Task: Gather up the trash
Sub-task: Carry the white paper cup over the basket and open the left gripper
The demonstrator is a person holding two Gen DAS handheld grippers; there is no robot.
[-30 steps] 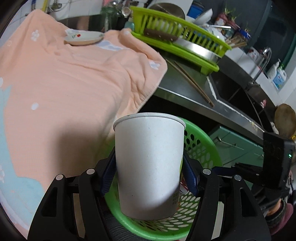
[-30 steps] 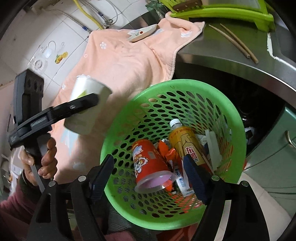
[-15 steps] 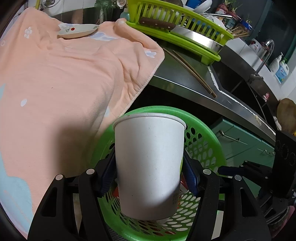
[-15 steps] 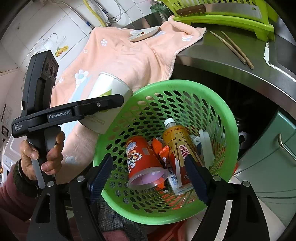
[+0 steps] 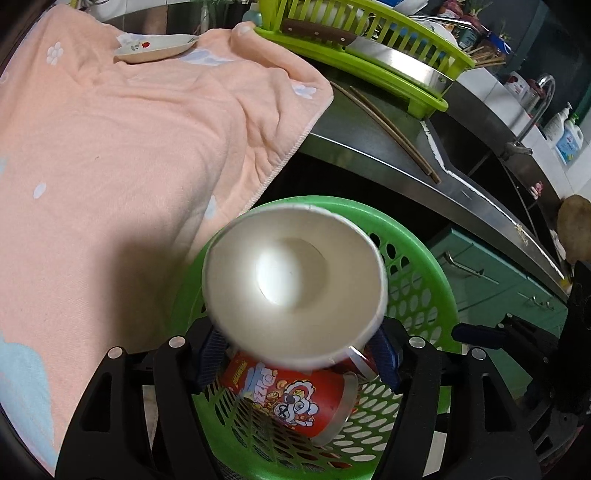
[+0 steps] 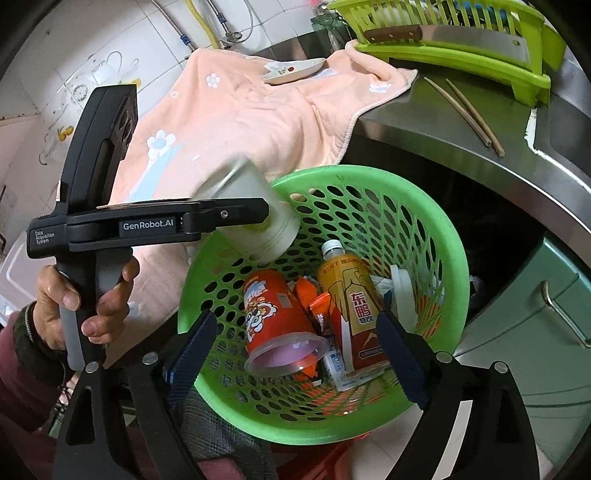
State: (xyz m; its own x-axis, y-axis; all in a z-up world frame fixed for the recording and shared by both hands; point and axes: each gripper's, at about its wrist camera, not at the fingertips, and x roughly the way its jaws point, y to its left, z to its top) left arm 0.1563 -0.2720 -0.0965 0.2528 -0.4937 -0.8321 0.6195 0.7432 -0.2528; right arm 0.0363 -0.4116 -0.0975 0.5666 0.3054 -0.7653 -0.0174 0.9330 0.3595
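The right claw is nearest. Its jaws have just been opening and stand wide with nothing between them. It hangs idle above the near rim of the basket, probably kept clear so the other hand can work.

The basket stands below the counter's front edge, likely so that trash can be dropped straight down from the worktop. A red tub lies on its side in it, mouth toward the near rim. Beside the tub are a yellow bottle and orange wrappers, so much of the collecting looks done.

The cup is the piece in hand. It is over the basket's left rim, tipped so that its mouth faces the left camera and its base points down into the basket. The left claw, held by a hand, has just been opening. The cup is between the jaws, but its tilt and blur suggest the pads no longer press it and it is being let fall. Holding it over the rim before letting go should land it inside, though it is close enough to the edge that it could clip it.

Further off, a peach towel covers the left of the counter and hangs over its front edge. Two chopsticks lie on the bare steel to the right. A small dish sits on the towel at the counter's back edge. A green rack with a cleaver fills the back right corner.
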